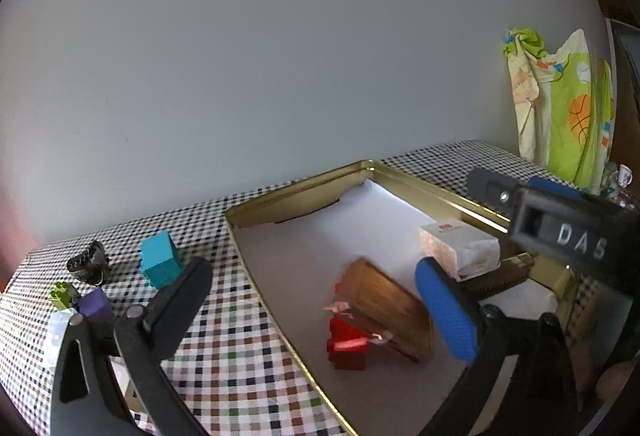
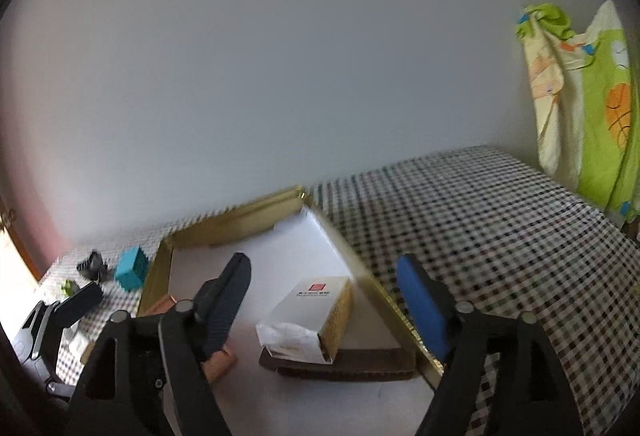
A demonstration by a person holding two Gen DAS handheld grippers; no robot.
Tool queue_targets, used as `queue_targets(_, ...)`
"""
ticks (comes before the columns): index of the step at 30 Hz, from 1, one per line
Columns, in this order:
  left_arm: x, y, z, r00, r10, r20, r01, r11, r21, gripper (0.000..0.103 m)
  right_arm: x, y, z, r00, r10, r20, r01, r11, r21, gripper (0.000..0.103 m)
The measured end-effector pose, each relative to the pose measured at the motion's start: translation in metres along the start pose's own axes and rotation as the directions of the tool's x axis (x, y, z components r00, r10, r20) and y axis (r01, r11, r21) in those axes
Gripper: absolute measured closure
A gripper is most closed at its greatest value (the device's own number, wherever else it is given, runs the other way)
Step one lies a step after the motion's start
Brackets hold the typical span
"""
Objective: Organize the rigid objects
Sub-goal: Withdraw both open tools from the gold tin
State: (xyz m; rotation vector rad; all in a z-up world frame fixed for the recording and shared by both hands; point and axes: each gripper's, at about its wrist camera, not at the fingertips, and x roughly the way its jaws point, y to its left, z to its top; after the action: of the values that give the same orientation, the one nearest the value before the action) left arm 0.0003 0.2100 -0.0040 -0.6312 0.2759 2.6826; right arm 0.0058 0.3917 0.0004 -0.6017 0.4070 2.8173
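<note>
A gold tin tray (image 1: 280,204) (image 2: 240,216) lined with white paper lies on the checked tablecloth. In the left wrist view my left gripper (image 1: 316,300) stands open over the tray's near left part. A blurred brown wooden block (image 1: 384,308) and a red box (image 1: 348,346) lie between its fingers, and neither pad presses on them. In the right wrist view my right gripper (image 2: 324,300) is open. A white carton (image 2: 308,312) lies between its fingers on a brown corrugated piece (image 2: 340,362), free of both pads. The same carton (image 1: 460,248) shows by the right gripper's body.
Left of the tray sit a teal cube (image 1: 160,260) (image 2: 130,268), a black clip (image 1: 88,260), a small green piece (image 1: 62,294) and a purple block (image 1: 96,304). A green patterned cloth (image 1: 560,108) (image 2: 592,108) hangs at the far right. A pale wall backs the table.
</note>
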Motion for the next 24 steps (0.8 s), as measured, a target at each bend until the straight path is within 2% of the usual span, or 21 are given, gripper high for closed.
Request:
queue_targets(6,0.001,0.013,0.000,1.000,-0.006,-0.010,0.005,0.999,-0.048,0.000,0.003,-0.004,0.001,1.000,0.002,-0.018,-0.002,1.000,0.030,0.024)
queue_targets(11,0.001,0.020,-0.002,1.000,0.012,-0.009,-0.012,0.998,-0.063,0.000,-0.004,-0.005,0.002,0.999,-0.024,0.025,0.024,1.000,0.020,0.024)
queue_targets(15,-0.002,0.026,-0.002,0.999,0.037,0.007,-0.036,0.997,-0.074,0.000,-0.014,-0.003,0.002,0.994,-0.046,0.101,0.046,0.999,0.000,0.024)
queue_targets(20,-0.006,0.037,-0.004,0.998,0.063,0.027,-0.061,0.994,-0.086,0.000,-0.036,0.002,0.000,0.961,-0.080,0.264,0.084,0.996,-0.005,0.024)
queue_targets(24,-0.008,0.047,-0.005,0.995,0.096,0.037,-0.092,0.991,-0.092,0.000,-0.034,0.006,-0.001,0.959,-0.110,0.262,0.120,0.993,-0.023,0.023)
